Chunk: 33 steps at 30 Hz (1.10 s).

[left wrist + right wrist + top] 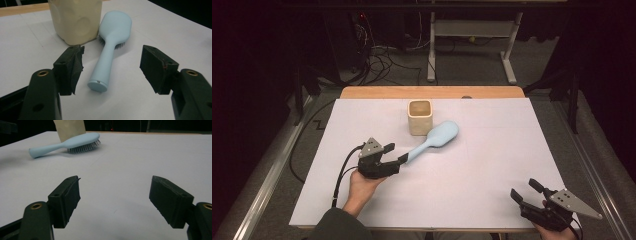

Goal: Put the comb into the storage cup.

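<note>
A light blue hairbrush [435, 138] lies bristles-down on the white table cover, its head beside a cream square cup [420, 116]. My left gripper [395, 153] is open at the end of the brush handle [99, 75]; the handle tip sits between the jaws with clear gaps on both sides. In the left gripper view the cup [76, 20] stands just behind the brush head. My right gripper [526, 189] rests open near the front right corner, with nothing between its jaws. Its view shows the hairbrush [66, 144] far off at the upper left.
The white cover [492, 150] spans a wooden table [432, 92]. Beyond the far edge lie cables [382, 62] and a white desk frame [472, 35] on the floor. Metal rails run along both sides of the table.
</note>
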Available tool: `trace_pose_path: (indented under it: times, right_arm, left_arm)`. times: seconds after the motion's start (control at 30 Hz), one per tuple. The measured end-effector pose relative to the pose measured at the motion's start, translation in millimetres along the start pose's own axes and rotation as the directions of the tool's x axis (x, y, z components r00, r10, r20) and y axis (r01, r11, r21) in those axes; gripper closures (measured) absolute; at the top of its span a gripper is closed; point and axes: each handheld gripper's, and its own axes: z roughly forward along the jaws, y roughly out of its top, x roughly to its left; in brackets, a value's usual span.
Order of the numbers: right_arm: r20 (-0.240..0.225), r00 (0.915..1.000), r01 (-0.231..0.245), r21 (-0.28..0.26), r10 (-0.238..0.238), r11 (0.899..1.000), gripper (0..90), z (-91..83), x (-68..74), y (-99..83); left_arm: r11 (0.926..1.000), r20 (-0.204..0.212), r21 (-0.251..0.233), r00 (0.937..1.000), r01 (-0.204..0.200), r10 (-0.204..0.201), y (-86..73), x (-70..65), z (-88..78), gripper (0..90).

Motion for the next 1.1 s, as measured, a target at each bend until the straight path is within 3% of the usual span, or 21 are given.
trace_pose_path:
  times: [0.27,1.1]
  right_arm:
    - [-0.003,1.0000,-0.003,-0.001,0.003,1.000,25.0,0.1,-0.2,0.0]
    - [-0.002,1.0000,-0.005,0.000,0.005,1.000,24.9,-0.3,-0.6,0.0]
  left_arm:
    - [0.9999,0.011,-0.011,0.9999,0.008,-0.008,6.5,-1.8,5.2,35.1]
    - [0.9991,0.026,0.035,0.9994,-0.025,0.024,25.2,-10.1,30.9,34.9]
